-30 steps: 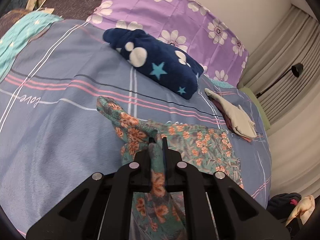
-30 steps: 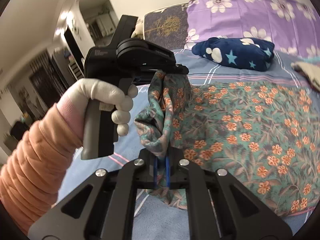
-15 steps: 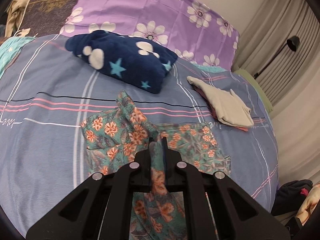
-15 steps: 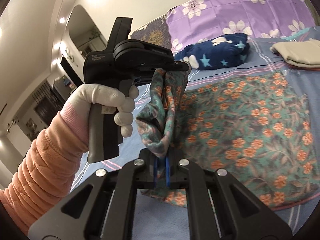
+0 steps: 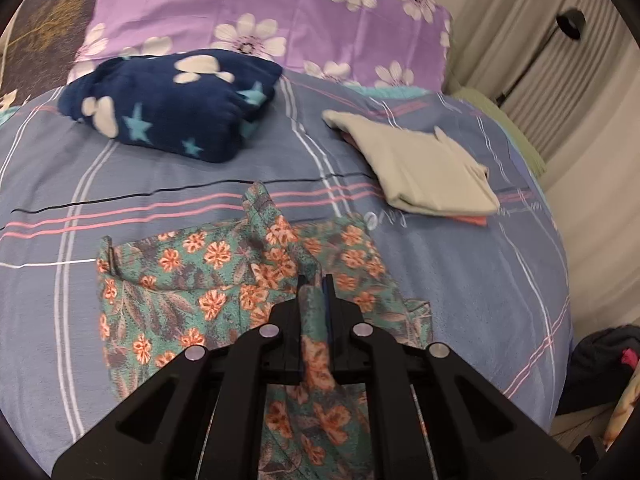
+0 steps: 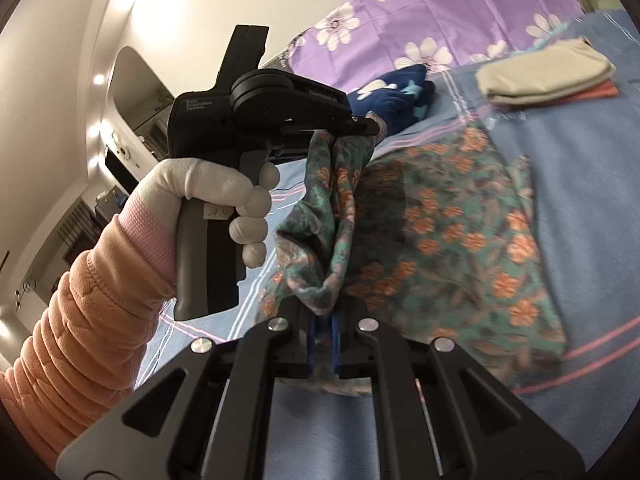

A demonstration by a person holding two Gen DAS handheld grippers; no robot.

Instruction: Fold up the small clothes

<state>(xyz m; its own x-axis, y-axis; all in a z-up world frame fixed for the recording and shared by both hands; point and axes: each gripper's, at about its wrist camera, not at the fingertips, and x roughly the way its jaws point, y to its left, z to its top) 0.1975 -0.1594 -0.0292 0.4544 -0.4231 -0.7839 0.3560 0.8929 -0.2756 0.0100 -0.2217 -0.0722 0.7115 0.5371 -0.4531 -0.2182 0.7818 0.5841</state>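
I've got both tongs clenched on the floral garment (image 5: 224, 280): the left gripper (image 5: 314, 280) pinches a bunched edge at lower centre of its view, the right gripper (image 6: 324, 316) bites another bunch at lower centre of its own. Over the last second the cloth has swung across the bedspread (image 5: 120, 184), and more of it now lies flat at centre left in the left view, where earlier it hung in a narrow twist. The folded beige piece (image 5: 424, 168) and the navy fleece (image 5: 172, 100) have drifted nearer frame centre. I read that as one half being carried over the other; the fold isn't laid down yet.
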